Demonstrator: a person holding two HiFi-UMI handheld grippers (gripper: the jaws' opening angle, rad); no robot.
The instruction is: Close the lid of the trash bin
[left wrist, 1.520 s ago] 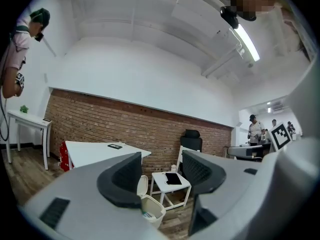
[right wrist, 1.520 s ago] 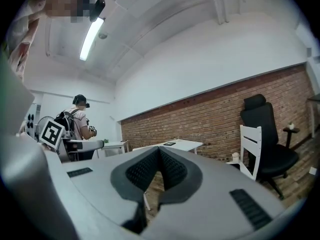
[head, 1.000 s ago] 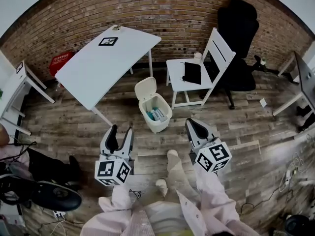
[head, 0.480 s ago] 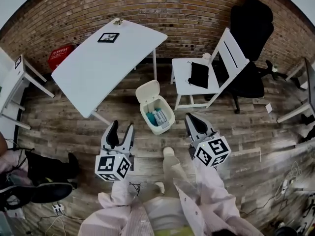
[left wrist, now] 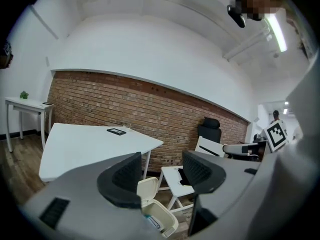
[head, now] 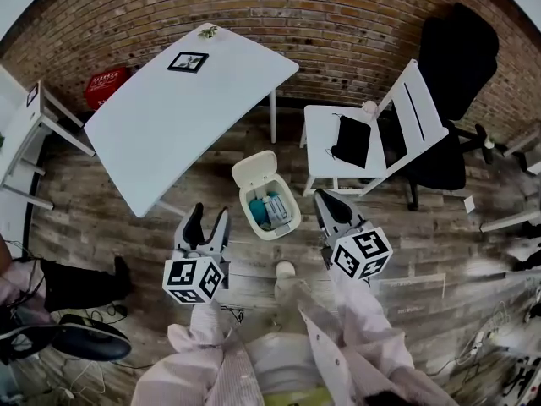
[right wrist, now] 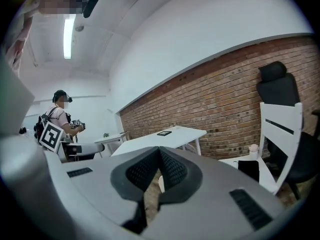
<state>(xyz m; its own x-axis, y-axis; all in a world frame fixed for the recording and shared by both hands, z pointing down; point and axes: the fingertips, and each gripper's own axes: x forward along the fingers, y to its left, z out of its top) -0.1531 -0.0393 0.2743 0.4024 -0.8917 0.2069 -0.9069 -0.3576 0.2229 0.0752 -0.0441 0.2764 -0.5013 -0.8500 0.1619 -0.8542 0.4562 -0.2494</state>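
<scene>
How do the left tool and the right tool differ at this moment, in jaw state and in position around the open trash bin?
The left tool has its jaws wide apart, while the right tool has jaws that meet at the tips. In the head view the left tool is at the left of the trash bin and the right tool at its right. Both hold nothing, and neither touches the raised lid.

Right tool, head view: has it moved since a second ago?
Yes. The right tool has come closer to the open trash bin on the floor, and its tip now sits just beside the bin's right side.
</scene>
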